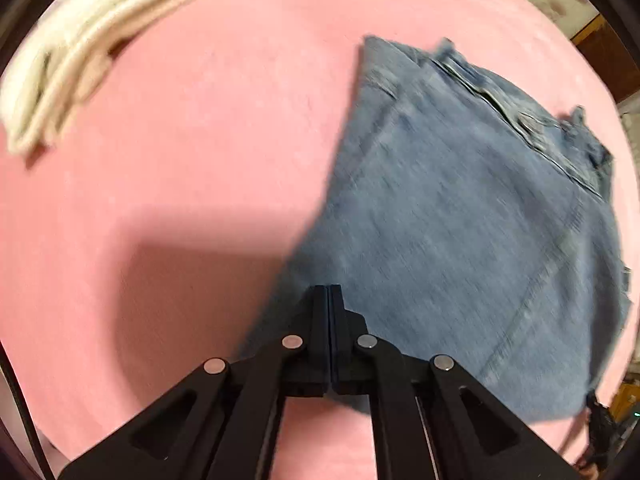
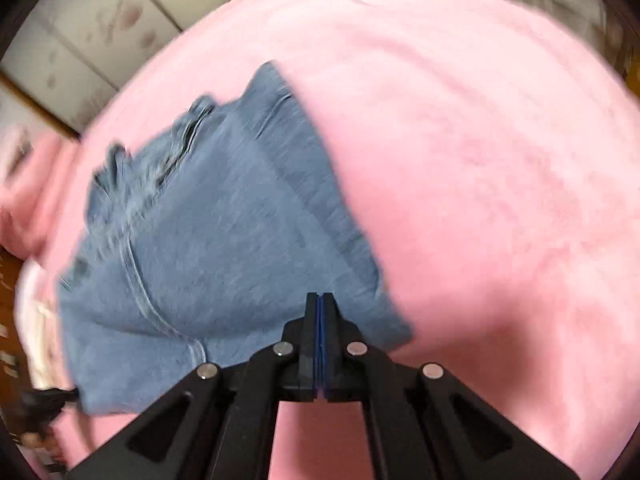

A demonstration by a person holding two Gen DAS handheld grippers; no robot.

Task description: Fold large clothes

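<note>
In the left wrist view, the black two-finger left gripper (image 1: 329, 289) was clenched, its jaws pressed flat together with no cloth visible between them, its tips over the near left edge of the folded blue denim jeans (image 1: 472, 220). The jeans lay as a compact, folded slab on the pink fleece blanket (image 1: 192, 168), waistband and button toward the far right. A stack of folded cream-white towels (image 1: 92, 44) sat well apart at the far left.

In the right wrist view, the black two-finger right gripper (image 2: 320, 296) was likewise clenched on nothing, jaws meeting, its tips above the near right part of the same jeans (image 2: 208, 240), which lay left of centre on the pink blanket (image 2: 480, 140).

The picture was smeared, so contact with the denim could not be told. As a judgement, closed tips pressing or sliding on the stack could drag the top layer askew, opening the fold; the soft blanket might also bunch and shift the whole bundle.
</note>
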